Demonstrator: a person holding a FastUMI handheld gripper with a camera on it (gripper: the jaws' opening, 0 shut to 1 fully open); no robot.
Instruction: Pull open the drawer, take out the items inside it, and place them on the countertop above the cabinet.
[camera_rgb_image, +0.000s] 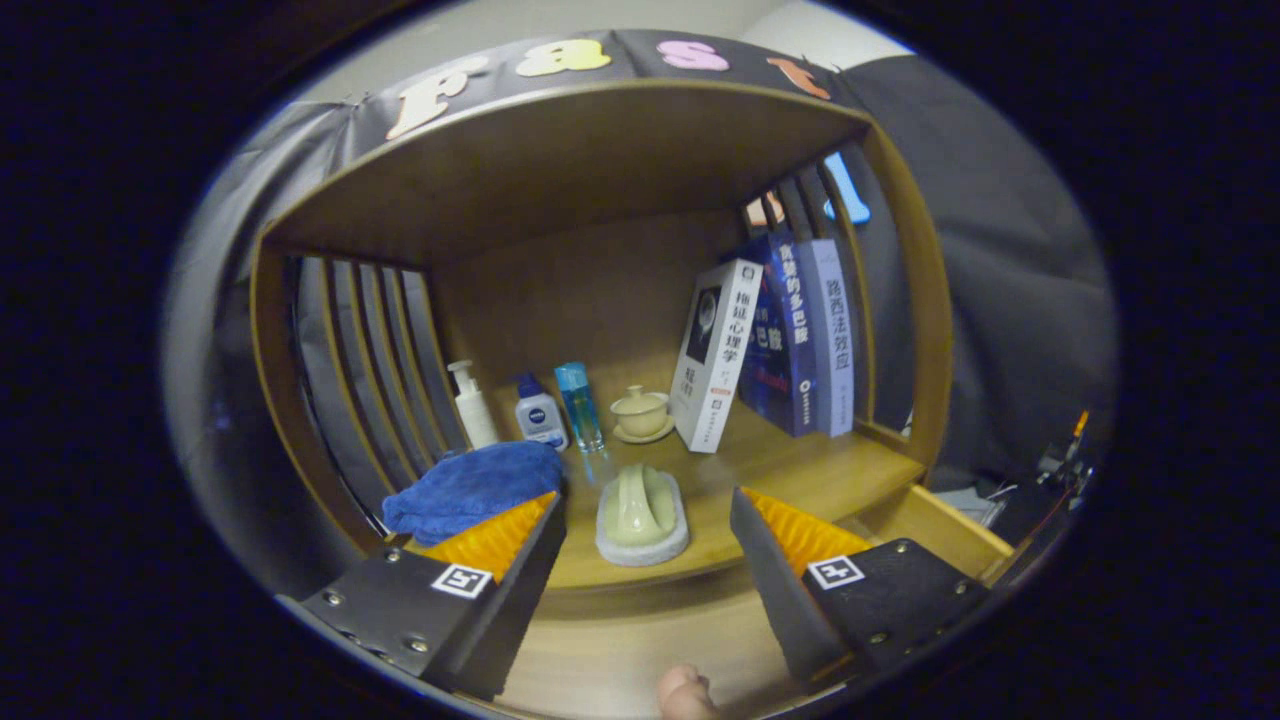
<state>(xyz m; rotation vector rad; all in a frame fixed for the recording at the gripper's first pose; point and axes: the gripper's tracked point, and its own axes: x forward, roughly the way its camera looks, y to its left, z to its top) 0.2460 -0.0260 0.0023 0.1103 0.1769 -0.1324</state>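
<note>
1. The wooden open-fronted cabinet shelf, with slatted sides, takes up most of my gripper view. Its lower board is the wooden tabletop named as the drop-off surface.
2. At lower right, a pale wooden edge projects just beside the tabletop. I judge it may be the drawer, but I cannot confirm this or see inside it.
3. Three upright books lean together at the right of the shelf: one white, two dark blue. Their spines carry Chinese characters, which I do not transcribe.
4. A crumpled blue cloth lies on the tabletop's left side, just beyond the left finger.
5. The tool is spread wide with nothing between its fingers. It hovers in front of the tabletop edge.
6. A pale green ceramic piece on a grey oval pad sits on the tabletop, just ahead of and between the fingers, touching neither.
7. Along the back stand a white pump bottle, a small white bottle with a blue cap and a round blue brand mark, and a clear blue bottle.
8. A pale green lidded cup on a saucer stands beside the white book.
9. A fingertip shows below the fingers.
10. Progress: I judge some items are already placed. What remains in the drawer I cannot tell.
</note>
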